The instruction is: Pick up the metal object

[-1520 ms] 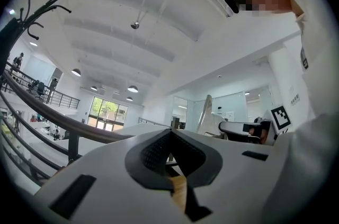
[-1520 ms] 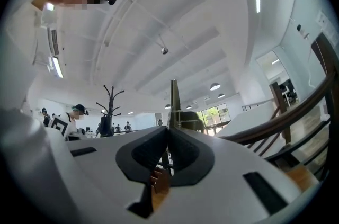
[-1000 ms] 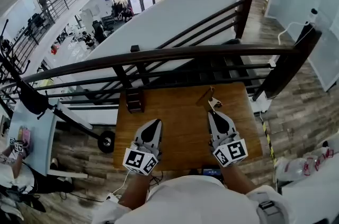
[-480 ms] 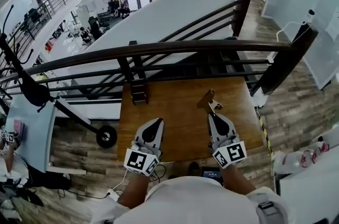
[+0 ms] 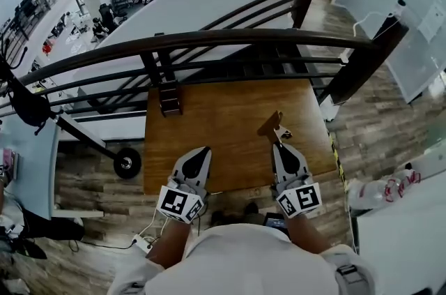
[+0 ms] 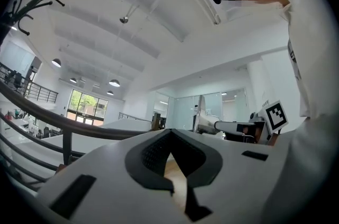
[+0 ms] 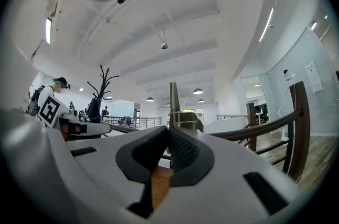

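As the person leans over the brown wooden table [image 5: 223, 112], the white right gripper [image 5: 280, 146] has its jaws pinched tight on the thin brass-coloured metal object [image 5: 270, 125], sticking out past its tips over the table's right half. And the white left gripper [image 5: 202, 150] sits alongside, jaws together, nothing between them.
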### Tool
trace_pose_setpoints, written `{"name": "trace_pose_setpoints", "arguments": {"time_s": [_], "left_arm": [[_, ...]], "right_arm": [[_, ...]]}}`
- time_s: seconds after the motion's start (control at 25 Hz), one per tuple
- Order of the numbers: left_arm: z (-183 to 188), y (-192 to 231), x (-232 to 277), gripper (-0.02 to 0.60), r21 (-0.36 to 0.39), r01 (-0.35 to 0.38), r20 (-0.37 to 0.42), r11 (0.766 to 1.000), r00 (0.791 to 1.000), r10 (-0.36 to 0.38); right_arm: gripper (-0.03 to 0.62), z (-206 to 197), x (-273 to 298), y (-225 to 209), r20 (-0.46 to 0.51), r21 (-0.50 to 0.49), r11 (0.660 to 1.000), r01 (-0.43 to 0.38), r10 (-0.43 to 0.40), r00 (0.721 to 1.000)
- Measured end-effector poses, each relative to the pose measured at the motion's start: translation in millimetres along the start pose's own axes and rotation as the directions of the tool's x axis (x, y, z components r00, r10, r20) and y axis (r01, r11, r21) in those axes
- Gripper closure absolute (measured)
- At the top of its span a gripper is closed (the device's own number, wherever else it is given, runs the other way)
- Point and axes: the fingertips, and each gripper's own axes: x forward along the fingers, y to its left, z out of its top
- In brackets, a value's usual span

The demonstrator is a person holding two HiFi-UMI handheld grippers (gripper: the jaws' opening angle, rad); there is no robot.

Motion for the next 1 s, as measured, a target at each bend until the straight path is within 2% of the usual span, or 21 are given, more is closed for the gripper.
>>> {"name": "trace_pose_setpoints", "arguments": {"time_s": [0.36, 0.6, 1.0], "left_arm": [[41.2, -47.0, 39.3, 0.571, 0.066, -0.036, 0.073, 0.997, 0.997, 0.032], [35.9, -78.2, 57.2, 0.571, 0.044, -0.01, 0.053, 0.999, 0.999, 0.008], [14.7, -91.6, 65.3, 0.571, 0.019, 0.018, 0.025, 1.0, 1.0, -0.018]], "right_arm": [[0.566, 38.3, -22.5, -72.9, 0.08, 0.015, 1.0, -0.006, 0.005, 0.997], [0.566, 35.7, -35.0, -102.9, 0.063, 0.038, 0.999, 0.013, -0.016, 0.998], [0.566, 29.3, -32.2, -109.1, 0.062, 0.064, 0.998, -0.018, 0.014, 0.998]]}}
